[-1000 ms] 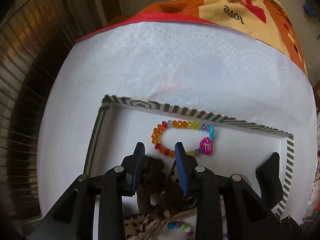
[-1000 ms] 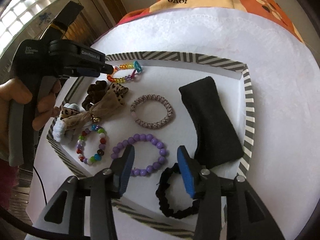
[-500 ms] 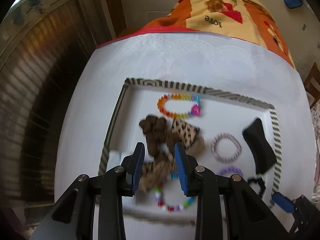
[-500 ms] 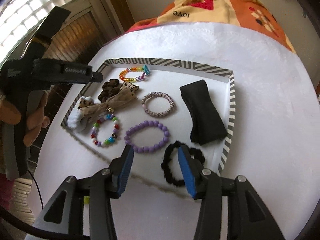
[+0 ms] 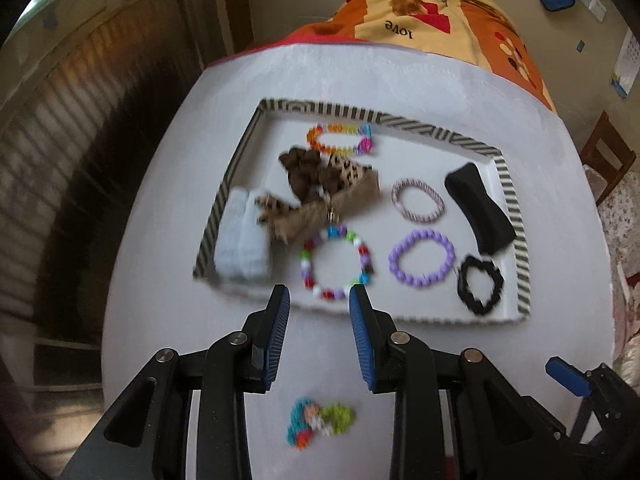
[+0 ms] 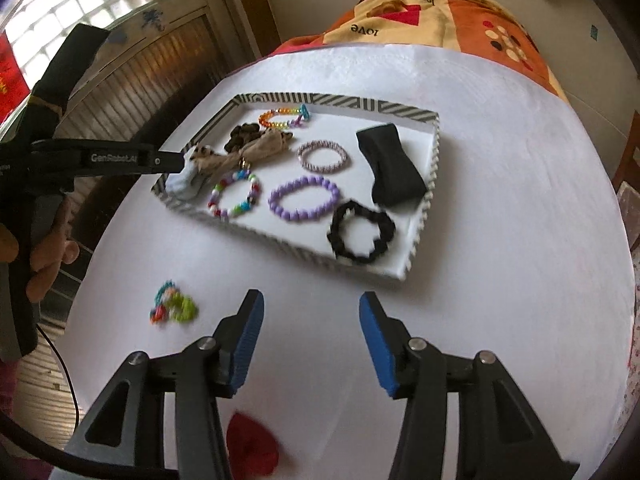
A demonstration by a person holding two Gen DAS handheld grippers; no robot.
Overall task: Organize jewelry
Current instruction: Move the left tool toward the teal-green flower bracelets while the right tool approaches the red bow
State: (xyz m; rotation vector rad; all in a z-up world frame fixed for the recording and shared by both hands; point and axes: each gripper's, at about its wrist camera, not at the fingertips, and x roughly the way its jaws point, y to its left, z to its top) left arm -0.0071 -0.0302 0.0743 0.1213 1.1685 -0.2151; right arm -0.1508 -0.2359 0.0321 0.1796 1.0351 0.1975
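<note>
A white tray with a striped rim (image 5: 440, 132) (image 6: 336, 102) sits on the white tablecloth. In it lie a rainbow bead bracelet (image 5: 340, 140), a brown leopard hair bow (image 5: 320, 192), a white fluffy band (image 5: 242, 240), a multicolour bead bracelet (image 5: 338, 266) (image 6: 234, 194), a pink braided bracelet (image 5: 418, 200), a purple bead bracelet (image 5: 422, 258) (image 6: 304, 198), a black headband (image 5: 480, 208) and a black scrunchie (image 5: 480, 284) (image 6: 362, 236). My left gripper (image 5: 318, 312) is open and empty, above the cloth before the tray. My right gripper (image 6: 310, 310) is open and empty, nearer than the tray.
A small pile of coloured bead bands (image 5: 320, 420) (image 6: 174, 306) lies on the cloth near me, outside the tray. A red item (image 6: 252, 444) lies under my right gripper. A patterned orange blanket (image 5: 440, 12) is beyond the table. Wooden shutters (image 5: 80, 120) stand left.
Both grippers have pulled back and up from the tray. The left gripper has left the hair bow lying in the tray. The bead pile and red item came into view.
</note>
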